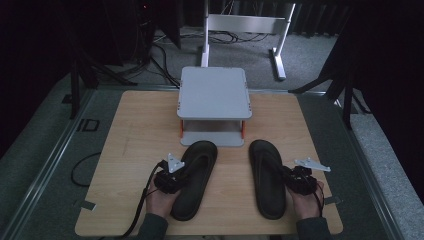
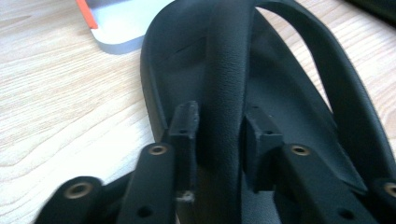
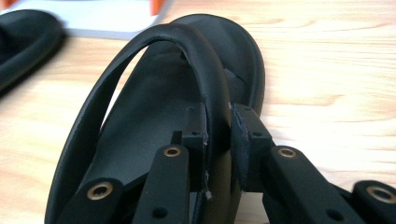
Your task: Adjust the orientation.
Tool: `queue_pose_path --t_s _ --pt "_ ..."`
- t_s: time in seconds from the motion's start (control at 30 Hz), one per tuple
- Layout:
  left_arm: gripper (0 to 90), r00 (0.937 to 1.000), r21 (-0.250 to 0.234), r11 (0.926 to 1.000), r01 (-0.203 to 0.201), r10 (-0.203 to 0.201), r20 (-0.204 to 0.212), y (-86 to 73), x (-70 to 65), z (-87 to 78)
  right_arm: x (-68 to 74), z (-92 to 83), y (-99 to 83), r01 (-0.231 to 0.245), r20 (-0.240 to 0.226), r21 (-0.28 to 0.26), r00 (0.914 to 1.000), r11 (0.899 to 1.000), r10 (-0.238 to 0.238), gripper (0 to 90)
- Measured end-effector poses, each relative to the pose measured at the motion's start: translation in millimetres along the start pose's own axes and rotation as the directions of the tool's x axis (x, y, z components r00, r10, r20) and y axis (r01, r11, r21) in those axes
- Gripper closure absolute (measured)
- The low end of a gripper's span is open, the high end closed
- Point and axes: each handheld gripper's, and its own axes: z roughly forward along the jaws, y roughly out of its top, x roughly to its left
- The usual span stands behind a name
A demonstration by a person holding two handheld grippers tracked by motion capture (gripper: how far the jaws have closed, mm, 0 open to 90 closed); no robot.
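**Two black sandals, each pinched by a strap**

Two black sandals on the wooden table [image 1: 135, 125], side by side, toes pointing far. Smooth, dark, rubbery, with a long oval sole and two thin straps that meet near the toe. Left sandal [image 1: 195, 179] on the left of the table, right sandal [image 1: 266, 176] on the right, well apart from each other.

Counted: two sandals, two grippers, two hands, one small grey shelf [image 1: 214, 92] with orange posts, standing just beyond the toes.

Left gripper [image 1: 169, 179] at the near left side of the left sandal. Right gripper [image 1: 298, 179] at the near right side of the right sandal. Both too small and dark from above to see the grip.

Seen close in the left gripper view: left gripper [image 2: 219, 135] squeezed onto a strap [image 2: 226, 84] of the left sandal [image 2: 289, 93], pads pressing both sides. A corner of the grey shelf [image 2: 126, 21] at the far left.

Seen close in the right gripper view: right gripper [image 3: 218, 135] squeezed onto a strap [image 3: 205, 70] of the right sandal [image 3: 154, 93], with the left sandal [image 3: 23, 42] off at the far left.
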Motion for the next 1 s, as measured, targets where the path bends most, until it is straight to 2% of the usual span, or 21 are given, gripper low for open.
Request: queue_pose_path --t_s 0.27,0.4,0.63,0.73,0.8,0.87,1.0 --pt "75.8 0.9998 -0.001 1.0 -0.001 0.001 -0.021 0.5 -4.8 -3.3 35.6 3.1 0.6 0.063 -0.086 -0.011 0.9942 0.998 -0.064 79.0" --pt "76.3 0.9992 -0.019 0.9994 0.028 -0.029 -0.029 0.9 -7.8 -4.1 52.0 6.4 5.3 0.082 -0.112 -0.026 0.9901 0.996 -0.084 79.7" --pt "76.9 0.9922 -0.081 0.9918 0.099 -0.104 -0.069 1.8 -13.3 -5.3 78.2 18.8 14.3 0.119 -0.093 -0.053 0.988 0.992 -0.123 79.6" --pt "77.1 0.987 -0.095 0.9889 0.114 -0.124 -0.102 3.3 -16.9 -3.9 85.6 24.2 17.4 0.124 -0.071 -0.061 0.9893 0.99 -0.128 79.6" --pt "77.1 0.9813 -0.101 0.9866 0.128 -0.141 -0.131 4.2 -18.8 -2.8 89.0 26.8 19.5 0.132 -0.054 -0.065 0.9894 0.989 -0.135 79.6" --pt "77.1 0.9789 -0.104 0.9843 0.143 -0.156 -0.132 5.3 -19.3 -0.8 91.4 29.6 21.6 0.129 -0.047 -0.069 0.9901 0.989 -0.132 79.6" --pt "77.2 0.9701 -0.113 0.9826 0.147 -0.166 -0.177 6.0 -23.3 3.6 96.3 37.2 24.0 0.126 -0.035 -0.066 0.9911 0.99 -0.129 79.6"
